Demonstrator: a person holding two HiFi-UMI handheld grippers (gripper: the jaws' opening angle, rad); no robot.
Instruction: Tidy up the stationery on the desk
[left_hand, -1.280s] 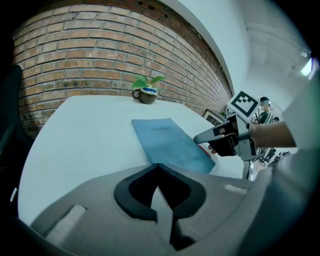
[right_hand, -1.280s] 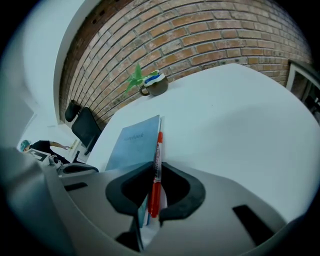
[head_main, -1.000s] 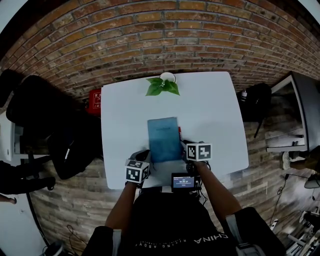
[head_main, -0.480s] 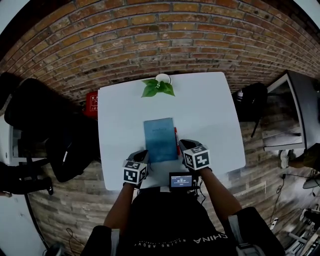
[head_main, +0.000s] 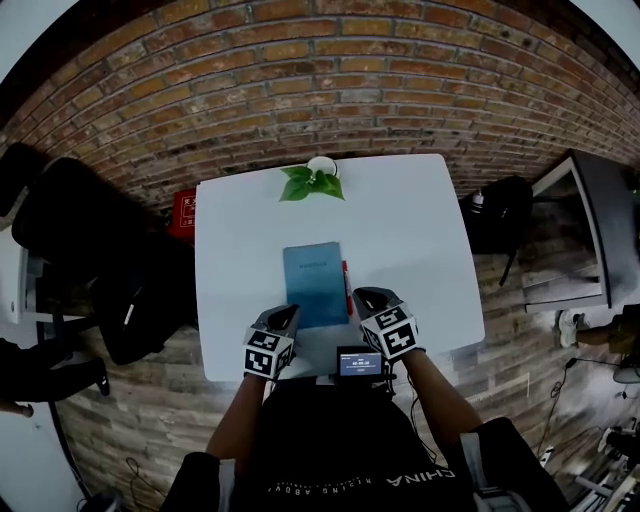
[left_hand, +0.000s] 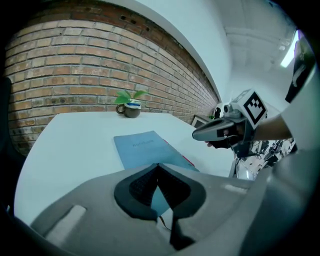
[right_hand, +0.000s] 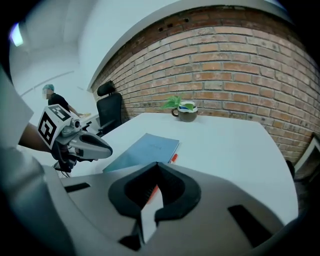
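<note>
A blue notebook (head_main: 313, 283) lies flat in the middle of the white desk (head_main: 420, 240), with a red pen (head_main: 346, 284) along its right edge. My left gripper (head_main: 284, 318) hovers at the notebook's near left corner, jaws shut and empty. My right gripper (head_main: 364, 299) sits just right of the pen's near end, also shut and empty. The left gripper view shows the notebook (left_hand: 145, 149), the pen (left_hand: 187, 160) and the right gripper (left_hand: 215, 132) beyond my closed tips. The right gripper view has the notebook (right_hand: 145, 150), the pen (right_hand: 173, 158) and the left gripper (right_hand: 85, 144).
A potted plant in a mug (head_main: 312, 180) stands at the desk's far edge against the brick wall. A small screen device (head_main: 358, 362) sits at the near edge. A black office chair (head_main: 70, 225) is left of the desk, a dark cabinet (head_main: 590, 230) to the right.
The right gripper has drawn back a little toward the near edge and turned. The left gripper has hardly moved. The notebook and pen lie as before.
</note>
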